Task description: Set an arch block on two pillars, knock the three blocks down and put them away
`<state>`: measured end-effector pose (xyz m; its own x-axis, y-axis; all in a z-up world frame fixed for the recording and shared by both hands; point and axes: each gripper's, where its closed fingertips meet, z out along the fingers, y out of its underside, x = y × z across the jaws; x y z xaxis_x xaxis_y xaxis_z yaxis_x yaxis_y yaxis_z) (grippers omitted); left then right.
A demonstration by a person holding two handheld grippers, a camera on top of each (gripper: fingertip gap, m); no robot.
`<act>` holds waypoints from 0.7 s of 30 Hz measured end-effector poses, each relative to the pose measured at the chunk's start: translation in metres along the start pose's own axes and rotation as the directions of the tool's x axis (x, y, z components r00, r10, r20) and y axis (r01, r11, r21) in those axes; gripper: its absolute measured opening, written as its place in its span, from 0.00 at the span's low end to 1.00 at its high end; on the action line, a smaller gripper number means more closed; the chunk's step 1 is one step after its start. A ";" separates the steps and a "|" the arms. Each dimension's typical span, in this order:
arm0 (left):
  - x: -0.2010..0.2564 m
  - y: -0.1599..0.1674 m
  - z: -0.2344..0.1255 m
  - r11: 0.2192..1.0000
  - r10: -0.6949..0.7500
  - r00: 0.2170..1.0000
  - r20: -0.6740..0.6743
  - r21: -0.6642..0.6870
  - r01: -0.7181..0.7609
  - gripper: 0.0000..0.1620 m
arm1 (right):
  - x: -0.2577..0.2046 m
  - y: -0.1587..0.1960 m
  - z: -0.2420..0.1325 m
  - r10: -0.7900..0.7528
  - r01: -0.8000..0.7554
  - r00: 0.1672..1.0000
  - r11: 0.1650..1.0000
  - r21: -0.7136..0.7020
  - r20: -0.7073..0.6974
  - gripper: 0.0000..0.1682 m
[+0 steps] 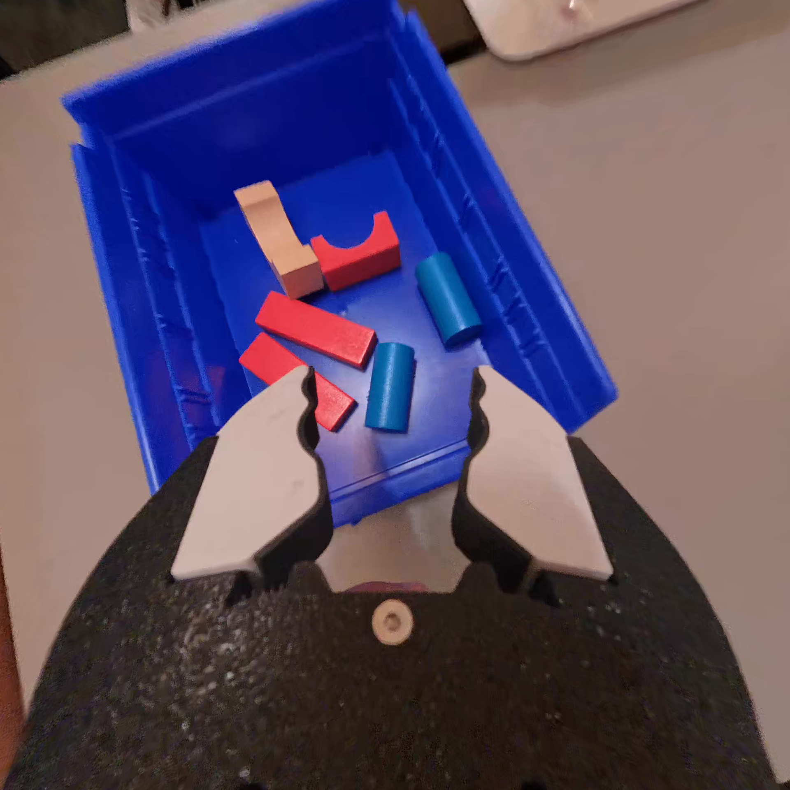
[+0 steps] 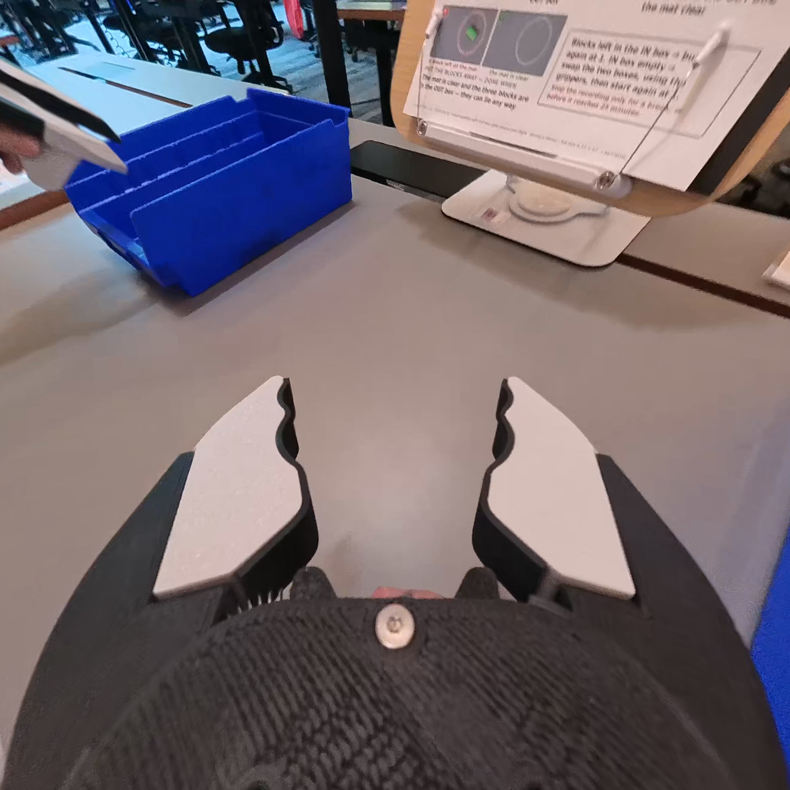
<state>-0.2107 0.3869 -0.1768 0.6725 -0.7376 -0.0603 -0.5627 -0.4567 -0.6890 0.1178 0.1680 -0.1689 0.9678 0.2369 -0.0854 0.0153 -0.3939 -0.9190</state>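
Six wooden blocks in blue bin [image 1: 179, 128], both grippers empty.
Left gripper [image 1: 393, 376] spread wide above bin's near end, over blue cylinder [image 1: 390, 387] and red plank [image 1: 337, 406]; right gripper [image 2: 395, 384] parted over bare grey table [image 2: 384, 325], well apart from bin.

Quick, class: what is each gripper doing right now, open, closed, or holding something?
Left gripper: open, holding nothing, above the blue bin of blocks.
Right gripper: open, holding nothing, over bare grey table.
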 end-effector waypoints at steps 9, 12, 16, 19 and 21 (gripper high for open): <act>-0.006 0.028 0.053 0.932 0.027 0.994 -0.105 -0.358 -0.063 0.36 | 0.009 0.002 0.007 0.067 -0.068 0.998 0.995 -0.076 -0.017 0.52; -0.007 0.033 0.065 0.913 0.022 0.995 -0.100 -0.404 -0.060 0.33 | 0.009 -0.004 0.011 0.098 -0.097 0.995 0.995 -0.038 0.003 0.51; -0.008 0.045 0.074 0.863 0.058 0.994 -0.093 -0.496 -0.097 0.29 | 0.007 0.004 0.020 0.024 -0.023 1.000 0.998 -0.055 0.020 0.50; -0.013 0.053 0.075 0.823 0.108 0.991 -0.077 -0.553 -0.132 0.27 | 0.009 0.007 0.020 -0.036 0.036 0.999 0.998 -0.061 -0.003 0.50; -0.012 0.055 0.076 0.811 0.124 0.988 -0.090 -0.565 -0.153 0.25 | 0.008 0.006 0.017 -0.054 0.054 0.998 0.998 -0.037 -0.014 0.50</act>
<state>-0.2133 0.4087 -0.2689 0.5514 -0.8304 -0.0803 -0.8309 -0.5380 -0.1416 0.1210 0.1826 -0.1819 0.9690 0.2454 -0.0302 0.0764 -0.4133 -0.9074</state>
